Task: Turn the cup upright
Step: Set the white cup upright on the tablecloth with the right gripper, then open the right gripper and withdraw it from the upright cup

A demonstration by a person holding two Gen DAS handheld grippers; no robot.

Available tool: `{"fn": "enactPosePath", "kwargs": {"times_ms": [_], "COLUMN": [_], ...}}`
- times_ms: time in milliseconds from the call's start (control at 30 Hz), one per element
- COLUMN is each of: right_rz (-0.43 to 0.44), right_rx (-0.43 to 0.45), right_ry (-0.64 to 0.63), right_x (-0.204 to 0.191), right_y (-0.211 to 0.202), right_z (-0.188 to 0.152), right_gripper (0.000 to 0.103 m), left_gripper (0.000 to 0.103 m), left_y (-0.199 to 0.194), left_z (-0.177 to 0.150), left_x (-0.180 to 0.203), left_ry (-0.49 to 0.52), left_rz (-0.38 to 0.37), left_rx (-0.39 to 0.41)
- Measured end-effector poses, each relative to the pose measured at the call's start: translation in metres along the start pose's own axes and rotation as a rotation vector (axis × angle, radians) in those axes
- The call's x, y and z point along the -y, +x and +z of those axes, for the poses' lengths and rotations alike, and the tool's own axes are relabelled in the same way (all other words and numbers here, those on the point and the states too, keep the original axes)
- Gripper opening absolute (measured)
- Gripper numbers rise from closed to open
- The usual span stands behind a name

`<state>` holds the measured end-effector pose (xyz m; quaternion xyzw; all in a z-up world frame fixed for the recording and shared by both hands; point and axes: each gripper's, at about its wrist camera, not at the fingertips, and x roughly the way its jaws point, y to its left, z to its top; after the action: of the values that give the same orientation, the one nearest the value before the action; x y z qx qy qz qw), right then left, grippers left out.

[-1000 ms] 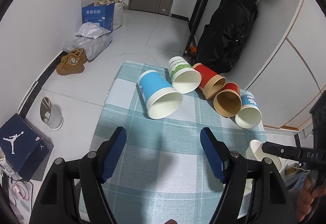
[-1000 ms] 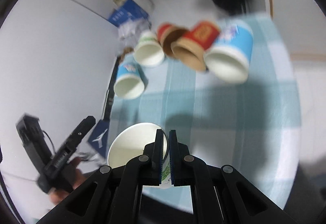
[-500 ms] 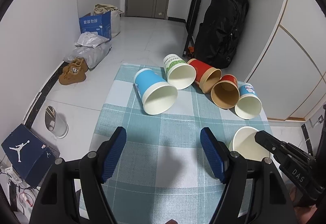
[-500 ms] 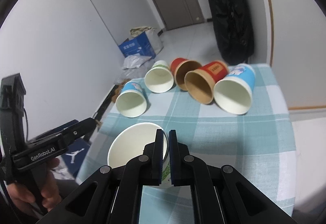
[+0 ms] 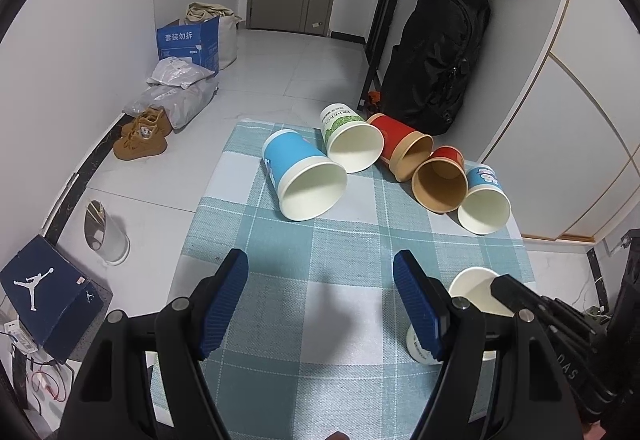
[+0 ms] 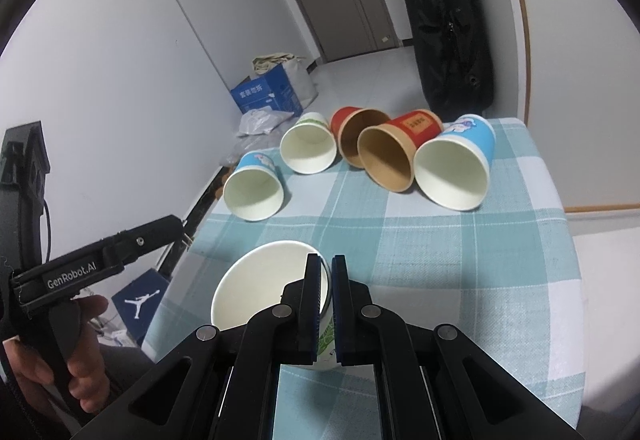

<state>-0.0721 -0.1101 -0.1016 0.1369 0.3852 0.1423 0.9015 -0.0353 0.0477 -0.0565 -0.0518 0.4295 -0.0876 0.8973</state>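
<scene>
My right gripper (image 6: pixel 325 272) is shut on the rim of a white paper cup (image 6: pixel 264 284) with green print, held upright at the near edge of the checked tablecloth (image 6: pixel 460 260). The same cup (image 5: pixel 472 282) shows at lower right in the left wrist view, with the right gripper (image 5: pixel 504 286) on its rim. My left gripper (image 5: pixel 320 292) is open and empty above the cloth. Several cups lie on their sides at the far end: a blue one (image 5: pixel 304 176), a green-print one (image 5: pixel 348 140), two red ones (image 5: pixel 404 150) (image 5: pixel 442 180) and a small blue one (image 5: pixel 482 200).
A black backpack (image 5: pixel 436 52) hangs by the wall behind the table. On the floor to the left are a blue carton (image 5: pixel 188 40), bags (image 5: pixel 176 92), brown shoes (image 5: pixel 142 134), a small bin (image 5: pixel 104 236) and a shoe box (image 5: pixel 44 296).
The right gripper has swung the white cup from a tilted pose to upright and lowered it toward the cloth at the near right. The left gripper stayed open and rose slightly.
</scene>
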Motion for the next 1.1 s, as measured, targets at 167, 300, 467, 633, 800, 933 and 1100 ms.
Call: {"fn": "enactPosePath", "kwargs": {"times_ms": [167,300,467,633,800,933,1100], "right_rz": [-0.027,-0.012,-0.011,-0.018,-0.043,-0.048,-0.032], "right_rx": [-0.002,-0.028,-0.014,0.004,0.048,0.140,0.224], "right_ry": [-0.020,0.012,0.020,-0.016,-0.024,-0.060,-0.113], "right_x": [-0.002,0.003,0.005,-0.001,-0.003,-0.006,-0.013], "right_y": [0.001,0.003,-0.002,-0.011,-0.029,-0.059,-0.092], "right_z": [-0.003,-0.006,-0.006,-0.005,-0.001,0.005,0.009], "right_gripper": [0.006,0.008,0.025,0.038,0.042,0.055,0.069], "left_gripper": [0.071,0.071,0.071,0.071,0.071,0.071,0.072], "left_y": [-0.002,-0.004,-0.009,-0.015,-0.026,-0.038,-0.047], "left_z": [0.000,0.000,-0.001,0.000,0.000,-0.003,-0.008], "left_x": [0.001,0.004,0.006,0.011,0.022,0.034,0.041], "left_ry": [-0.001,0.012,0.016,0.027,0.070,0.104,0.144], "left_rz": [-0.007,-0.018,-0.022,-0.030,-0.032,-0.039,-0.015], "left_rx": [0.007,0.014,0.035,0.061,0.110,0.152,0.193]}}
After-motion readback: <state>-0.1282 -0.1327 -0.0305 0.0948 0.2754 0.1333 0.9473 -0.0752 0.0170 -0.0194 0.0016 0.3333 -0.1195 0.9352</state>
